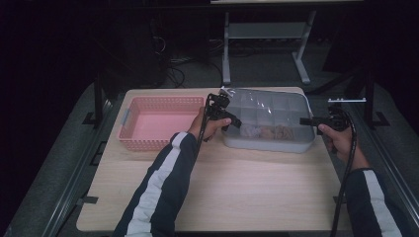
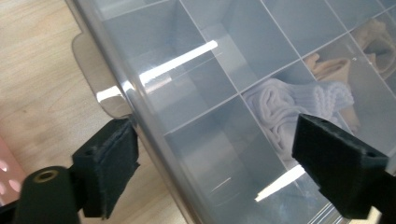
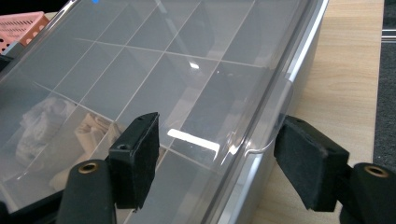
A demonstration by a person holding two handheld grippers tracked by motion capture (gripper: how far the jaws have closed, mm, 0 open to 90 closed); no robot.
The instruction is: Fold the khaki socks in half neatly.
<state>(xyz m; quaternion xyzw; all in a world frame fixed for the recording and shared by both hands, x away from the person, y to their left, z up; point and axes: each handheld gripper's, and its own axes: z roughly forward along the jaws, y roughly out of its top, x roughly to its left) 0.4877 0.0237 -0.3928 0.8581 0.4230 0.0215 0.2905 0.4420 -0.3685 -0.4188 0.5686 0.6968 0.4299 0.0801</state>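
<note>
The high view is showing the pink basket (image 1: 160, 122) lying left of the clear-lidded divided box (image 1: 269, 121) on the table (image 1: 222, 192); the gripper views are showing rolled socks (image 2: 299, 109) in its compartments. The left gripper (image 2: 219, 165) and the right gripper (image 3: 219, 163) are standing apart, each straddling a box edge.

Nothing readable turned up anywhere: no lettering, label, brand mark or number could be made out on the clear-lidded compartment box (image 1: 267, 121), on the pink basket (image 1: 159, 122), or on the wooden table (image 1: 222, 187).
</note>
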